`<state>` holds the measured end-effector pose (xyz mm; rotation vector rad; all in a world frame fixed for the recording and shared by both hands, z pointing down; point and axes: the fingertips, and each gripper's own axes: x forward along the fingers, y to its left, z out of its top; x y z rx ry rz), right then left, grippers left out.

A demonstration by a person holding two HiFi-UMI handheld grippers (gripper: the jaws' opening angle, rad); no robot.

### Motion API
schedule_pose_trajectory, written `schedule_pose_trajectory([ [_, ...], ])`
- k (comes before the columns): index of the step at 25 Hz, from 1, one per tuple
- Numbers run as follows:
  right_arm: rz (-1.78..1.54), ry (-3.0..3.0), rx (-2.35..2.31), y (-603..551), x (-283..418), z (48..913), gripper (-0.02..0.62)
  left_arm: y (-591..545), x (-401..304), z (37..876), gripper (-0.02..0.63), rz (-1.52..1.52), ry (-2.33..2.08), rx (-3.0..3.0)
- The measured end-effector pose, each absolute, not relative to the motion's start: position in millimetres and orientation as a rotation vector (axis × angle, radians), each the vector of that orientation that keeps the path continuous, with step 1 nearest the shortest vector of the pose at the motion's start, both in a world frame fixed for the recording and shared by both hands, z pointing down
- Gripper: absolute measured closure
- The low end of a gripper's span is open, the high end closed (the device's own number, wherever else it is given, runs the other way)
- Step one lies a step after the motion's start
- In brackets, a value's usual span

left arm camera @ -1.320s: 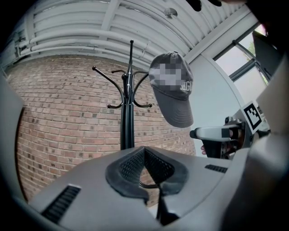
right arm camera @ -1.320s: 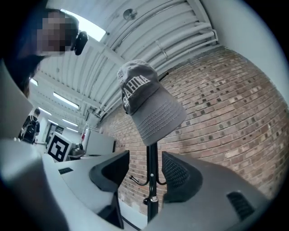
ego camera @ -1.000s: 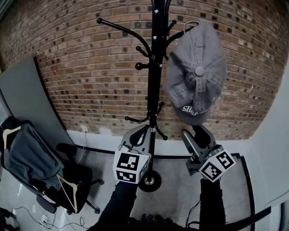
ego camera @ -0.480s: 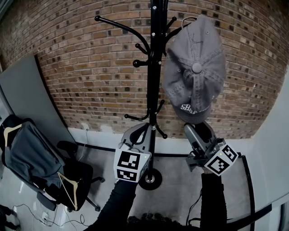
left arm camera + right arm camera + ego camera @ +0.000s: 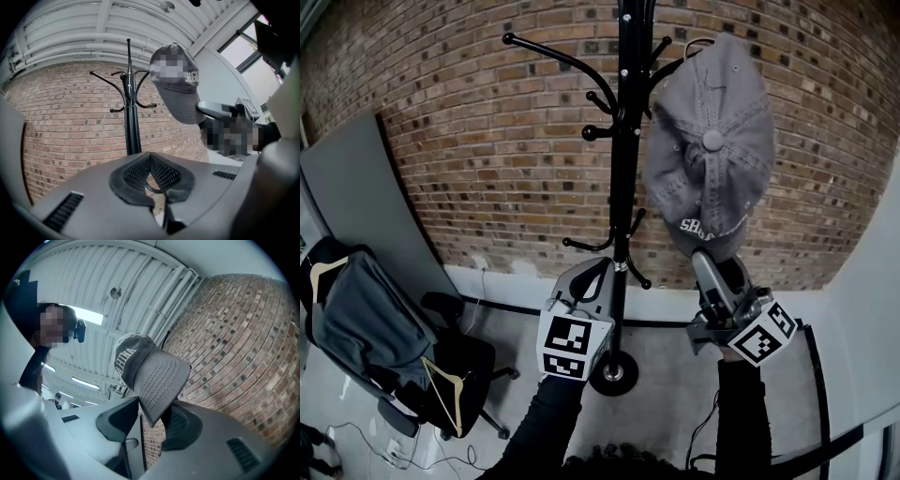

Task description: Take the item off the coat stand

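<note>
Cap [image 5: 712,141] brim between the spread, closing jaws of the right hand-held gripper [image 5: 718,263], crown on the coat stand [image 5: 625,187].

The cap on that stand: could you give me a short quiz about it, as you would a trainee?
1. True or false: in the head view, the cap hangs to the left of the coat stand pole.
2. Which part of the cap is between the jaws of the right gripper? A the brim; B the top button; C the back strap.
3. What is the wall behind the coat stand made of?

Key:
1. False. It hangs to the right of the pole.
2. A. The jaws are closing with the brim between them.
3. Brick.
</note>
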<state>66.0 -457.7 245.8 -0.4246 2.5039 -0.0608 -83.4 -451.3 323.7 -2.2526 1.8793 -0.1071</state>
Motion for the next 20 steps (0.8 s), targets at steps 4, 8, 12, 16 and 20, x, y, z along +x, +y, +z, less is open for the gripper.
schedule_pose_trajectory([
  [4, 0.016, 2.5, -0.414, -450.3, 64.3, 244.0, 0.529, -449.8, -85.6, 323.9, 0.6, -0.13, 1.87, -2.235],
  [8, 0.081, 2.505, -0.36, -437.5, 57.5, 239.1, 0.559, -448.7, -88.3, 323.3, 0.6, -0.121, 1.868, -2.237],
  [12, 0.144, 2.488, -0.359, -427.9, 58.0, 235.5, 0.571, -445.9, -90.6, 324.9, 0.601, -0.12, 1.861, -2.242],
  [16, 0.166, 2.461, -0.355, -420.2, 60.5, 230.2, 0.572, -443.3, -92.7, 324.4, 0.601, -0.115, 1.859, -2.245],
  [20, 0.182, 2.452, -0.35, -413.1, 60.3, 223.5, 0.572, -440.1, -94.9, 320.1, 0.601, -0.102, 1.853, -2.244],
])
